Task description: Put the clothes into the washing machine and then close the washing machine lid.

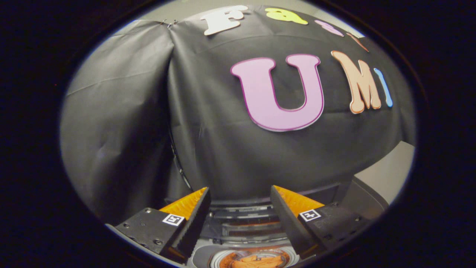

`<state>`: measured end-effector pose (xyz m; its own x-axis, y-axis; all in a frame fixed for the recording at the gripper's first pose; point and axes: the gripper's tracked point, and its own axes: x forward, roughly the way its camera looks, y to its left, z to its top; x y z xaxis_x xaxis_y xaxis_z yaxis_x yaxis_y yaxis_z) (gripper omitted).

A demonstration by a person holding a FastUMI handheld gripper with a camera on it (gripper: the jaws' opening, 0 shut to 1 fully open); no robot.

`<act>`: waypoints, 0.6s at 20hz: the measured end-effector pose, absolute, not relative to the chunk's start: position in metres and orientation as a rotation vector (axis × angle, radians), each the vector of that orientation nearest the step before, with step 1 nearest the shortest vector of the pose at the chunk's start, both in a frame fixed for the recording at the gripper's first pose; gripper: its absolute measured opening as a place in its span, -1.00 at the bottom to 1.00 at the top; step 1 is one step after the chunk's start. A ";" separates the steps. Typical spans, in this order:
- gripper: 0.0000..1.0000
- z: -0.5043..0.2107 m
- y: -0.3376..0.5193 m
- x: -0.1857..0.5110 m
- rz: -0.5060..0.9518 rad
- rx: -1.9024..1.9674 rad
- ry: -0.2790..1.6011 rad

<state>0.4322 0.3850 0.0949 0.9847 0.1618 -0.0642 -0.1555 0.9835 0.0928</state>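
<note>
black cloth wall (122, 111) is filling the space beyond the washing machine (357, 197). machine's raised lid (245, 217) is sitting just ahead of the fingers. orange clothes (253, 260) are lying in the drum below the lid. gripper (240, 201) is hovering over the machine, fingers spread, pinching nothing.

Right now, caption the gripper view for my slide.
Open gripper hovers above the washing machine, orange clothes visible in its drum.

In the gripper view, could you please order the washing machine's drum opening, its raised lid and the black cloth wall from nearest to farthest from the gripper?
The gripper has its fingers open.
1. Drum opening, between the fingers.
2. Raised lid, just ahead of them.
3. Black cloth wall, beyond both.
</note>
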 end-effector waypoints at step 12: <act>0.93 0.067 0.376 0.511 0.015 -0.017 0.027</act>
